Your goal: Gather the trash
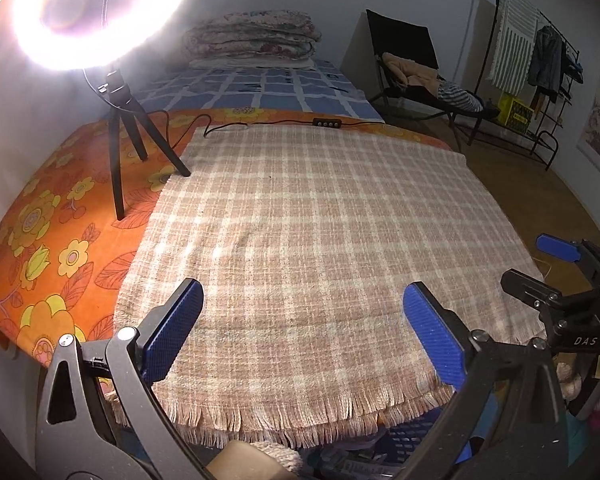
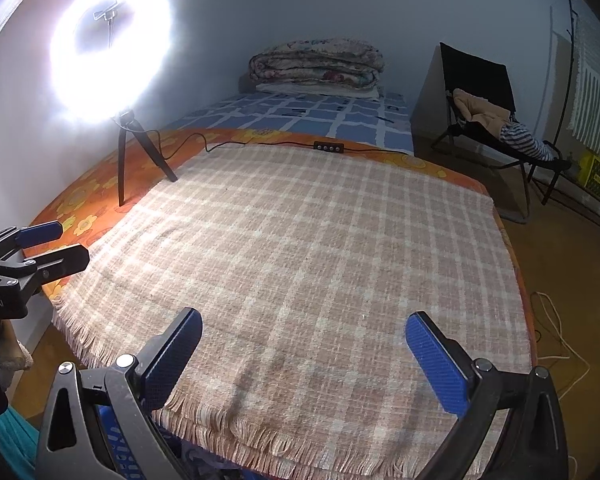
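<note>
Your blue plastic basket with a latticed wall (image 1: 410,436) sits low at the near end of the bed, just under the fringed edge of the checked beige blanket (image 1: 300,240), which hides most of it. In your left camera you see part of its wall and a dim jumble inside, too dark to tell apart. In your right camera only a strip of blue lattice (image 2: 118,446) shows at bottom left.

The plaid blanket (image 1: 308,220) is coarse woven cloth with a frayed fringe (matt throughout); the claw's blue pads (image 2: 436,364) are ribbed plastic on smooth black arms.
</note>
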A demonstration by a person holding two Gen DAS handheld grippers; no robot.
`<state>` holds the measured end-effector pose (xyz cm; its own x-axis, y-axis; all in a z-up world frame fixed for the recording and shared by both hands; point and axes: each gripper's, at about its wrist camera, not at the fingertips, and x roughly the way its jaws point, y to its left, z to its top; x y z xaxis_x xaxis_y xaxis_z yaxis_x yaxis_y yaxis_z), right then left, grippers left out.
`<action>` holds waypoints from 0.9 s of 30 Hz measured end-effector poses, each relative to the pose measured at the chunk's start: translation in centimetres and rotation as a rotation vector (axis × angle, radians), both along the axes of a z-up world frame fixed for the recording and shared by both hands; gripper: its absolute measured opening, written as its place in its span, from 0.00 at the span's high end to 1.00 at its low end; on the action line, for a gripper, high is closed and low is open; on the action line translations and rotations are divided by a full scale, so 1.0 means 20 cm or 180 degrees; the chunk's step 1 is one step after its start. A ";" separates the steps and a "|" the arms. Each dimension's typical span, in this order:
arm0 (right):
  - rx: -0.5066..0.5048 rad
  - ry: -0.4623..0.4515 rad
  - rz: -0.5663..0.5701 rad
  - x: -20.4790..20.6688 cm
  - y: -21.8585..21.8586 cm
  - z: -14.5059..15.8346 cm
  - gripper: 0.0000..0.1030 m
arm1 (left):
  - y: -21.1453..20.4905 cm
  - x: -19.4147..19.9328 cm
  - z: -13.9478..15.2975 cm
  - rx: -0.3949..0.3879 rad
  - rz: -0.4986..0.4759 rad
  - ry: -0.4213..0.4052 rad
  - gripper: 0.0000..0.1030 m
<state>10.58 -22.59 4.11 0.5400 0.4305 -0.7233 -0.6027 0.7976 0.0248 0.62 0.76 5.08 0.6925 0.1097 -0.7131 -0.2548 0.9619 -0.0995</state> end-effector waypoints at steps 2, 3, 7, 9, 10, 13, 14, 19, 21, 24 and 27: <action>-0.0008 -0.0016 -0.0002 0.00 0.00 0.00 0.00 | 0.00 0.00 0.00 -0.0007 -0.0008 -0.0003 0.01; -0.0009 -0.0022 -0.0005 0.00 0.00 0.00 0.00 | 0.00 0.00 0.00 -0.0003 -0.0010 -0.0001 0.01; -0.0015 -0.0036 -0.0010 -0.01 0.00 0.01 0.00 | -0.01 -0.01 0.00 0.0008 -0.0021 0.0002 0.01; -0.0013 -0.0037 -0.0015 0.00 0.00 0.01 0.00 | -0.01 -0.01 0.00 0.0008 -0.0013 -0.0002 0.01; -0.0011 -0.0036 -0.0015 0.00 -0.01 0.01 0.00 | -0.01 -0.01 0.00 0.0001 -0.0014 0.0001 0.01; -0.0009 -0.0029 -0.0023 0.00 -0.01 0.01 0.00 | -0.01 -0.01 0.00 -0.0005 -0.0013 0.0009 0.01; -0.0011 -0.0029 -0.0020 0.00 -0.01 0.01 0.00 | -0.01 -0.01 0.00 -0.0001 -0.0014 0.0008 0.01; -0.0018 -0.0033 -0.0030 0.00 -0.01 0.00 0.00 | -0.01 -0.01 0.00 -0.0013 -0.0020 0.0013 0.01; -0.0017 -0.0026 -0.0031 0.00 -0.01 0.00 0.00 | -0.01 -0.01 0.00 -0.0010 -0.0023 0.0017 0.01; -0.0017 -0.0023 -0.0033 0.00 -0.01 0.00 0.00 | -0.01 0.00 -0.01 -0.0006 -0.0027 0.0022 0.01; -0.0019 -0.0026 -0.0033 0.00 -0.01 0.00 0.00 | -0.02 0.00 -0.01 -0.0004 -0.0026 0.0024 0.01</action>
<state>10.66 -22.86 4.09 0.5503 0.4205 -0.7214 -0.5946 0.8039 0.0150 0.57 0.44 4.86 0.6879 0.1031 -0.7185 -0.2477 0.9638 -0.0988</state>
